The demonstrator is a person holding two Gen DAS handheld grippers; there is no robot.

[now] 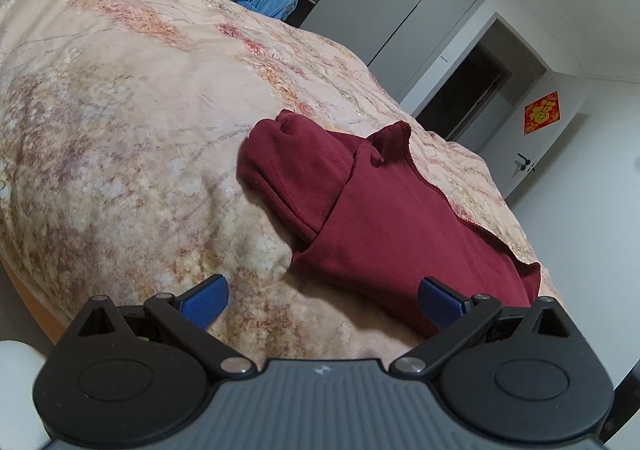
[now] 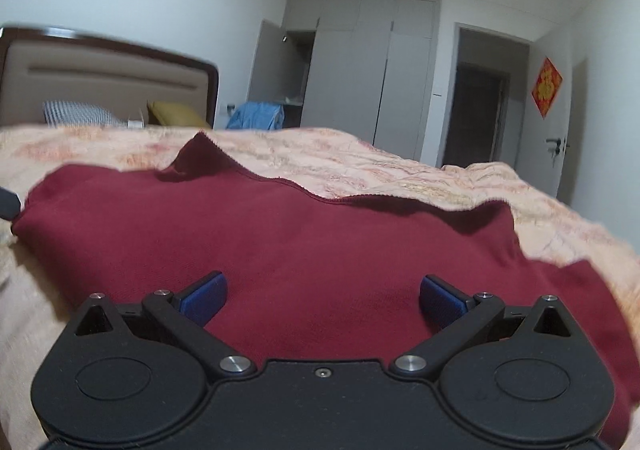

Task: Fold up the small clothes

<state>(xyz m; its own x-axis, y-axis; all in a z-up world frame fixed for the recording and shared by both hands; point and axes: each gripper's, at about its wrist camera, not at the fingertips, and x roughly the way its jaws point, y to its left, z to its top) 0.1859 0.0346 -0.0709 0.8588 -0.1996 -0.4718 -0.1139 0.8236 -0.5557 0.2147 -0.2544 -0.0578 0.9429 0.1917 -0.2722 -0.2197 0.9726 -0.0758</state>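
My left gripper has its jaws spread wide with nothing between them; its blue pads hang just above the bed, the near edge of the dark red garment lying between and ahead of them; my right gripper is likewise spread wide and empty, its blue pads hovering over the middle of the same garment, though I cannot tell whether they touch the cloth; the garment lies on the flowered pink bedspread near the right-hand side of the bed, mostly flat, with a sleeve folded across the body on the left and the far hem rumpled into small peaks; beyond it, at the head of the bed, I see a checked pillow and a yellow cushion against the padded headboard; a blue cloth sits past the bed by the grey wardrobe; a red diamond decoration hangs on the door to the right.
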